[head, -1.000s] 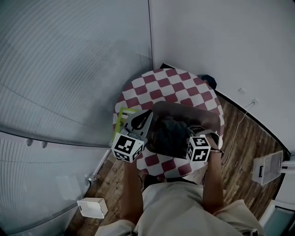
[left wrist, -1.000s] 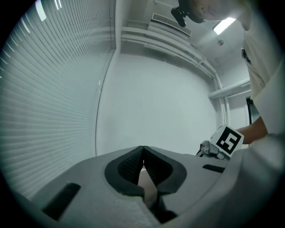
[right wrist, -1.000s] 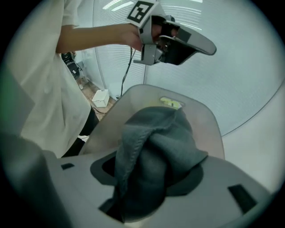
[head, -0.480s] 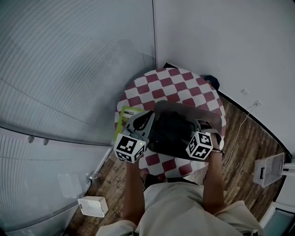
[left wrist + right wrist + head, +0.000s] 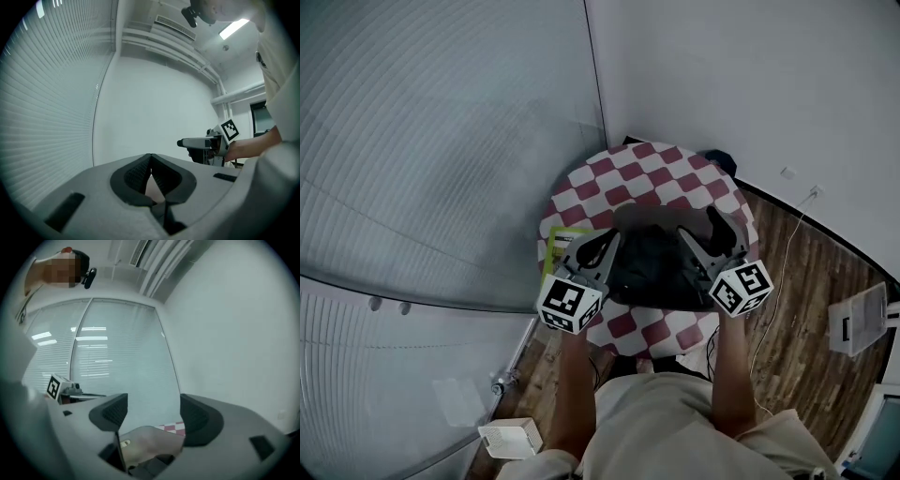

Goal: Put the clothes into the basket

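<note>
Seen from my remote desk: left gripper (image 5: 608, 237) and right gripper (image 5: 704, 231), grey moulded shells, black ribbed pads (image 5: 136, 176), white cube (image 5: 569, 305) with black square markers on each; wearer in pale cream short-sleeved shirt (image 5: 661, 422), forearms bare.

The checked tablecloth (image 5: 647, 169) is matt; the floor (image 5: 797, 281) is wood plank; the clothes (image 5: 652, 267) seem soft dark cloth.

Dark clothes (image 5: 652, 267) lie in the basket (image 5: 661, 216) on the checkered desk (image 5: 619, 178). The left gripper (image 5: 607, 239) sits at its 9 o'clock. The right gripper (image 5: 697, 226) is at 3 o'clock, its jaws just opened and empty.
</note>
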Motion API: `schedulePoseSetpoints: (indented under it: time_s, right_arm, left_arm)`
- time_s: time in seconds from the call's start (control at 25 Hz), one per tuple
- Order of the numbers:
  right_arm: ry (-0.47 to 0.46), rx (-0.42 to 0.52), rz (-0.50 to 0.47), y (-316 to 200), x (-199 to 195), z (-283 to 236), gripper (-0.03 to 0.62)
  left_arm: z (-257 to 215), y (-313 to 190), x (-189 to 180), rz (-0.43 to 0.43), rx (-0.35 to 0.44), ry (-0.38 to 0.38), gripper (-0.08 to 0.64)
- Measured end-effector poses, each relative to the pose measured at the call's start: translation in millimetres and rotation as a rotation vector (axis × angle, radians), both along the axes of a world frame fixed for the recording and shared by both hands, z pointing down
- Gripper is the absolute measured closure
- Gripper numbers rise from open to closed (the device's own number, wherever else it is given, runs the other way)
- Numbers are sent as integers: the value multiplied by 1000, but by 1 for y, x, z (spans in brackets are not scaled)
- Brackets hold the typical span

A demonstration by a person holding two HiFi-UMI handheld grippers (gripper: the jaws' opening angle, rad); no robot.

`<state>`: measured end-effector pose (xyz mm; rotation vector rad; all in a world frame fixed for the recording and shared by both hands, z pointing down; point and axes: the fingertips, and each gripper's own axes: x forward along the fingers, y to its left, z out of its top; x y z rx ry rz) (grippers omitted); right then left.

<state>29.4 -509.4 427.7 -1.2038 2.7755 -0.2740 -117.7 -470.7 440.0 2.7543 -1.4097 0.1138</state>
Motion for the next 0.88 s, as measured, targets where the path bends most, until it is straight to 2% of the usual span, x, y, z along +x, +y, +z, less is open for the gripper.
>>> schedulePoseSetpoints:
  time_s: [0.12, 0.36, 0.6, 0.72, 0.88]
  right_arm:
    - [63, 37, 63, 18, 13, -2, 238]
    - [127, 93, 172, 65, 35, -8, 238]
    - [184, 133, 203, 101, 56, -14, 244]
    - [209, 150, 206, 119, 65, -13, 270]
    - [207, 154, 213, 153, 76, -10, 356]
  left_arm:
    - [-3, 10, 4, 48, 13, -3, 546]
    - [0, 24, 16, 125, 26, 9, 546]
    - [-4, 49, 39, 151, 37, 14, 546]
    - [-8, 67, 53, 155, 53, 4, 545]
    - [-8, 100, 64, 132, 54, -15, 545]
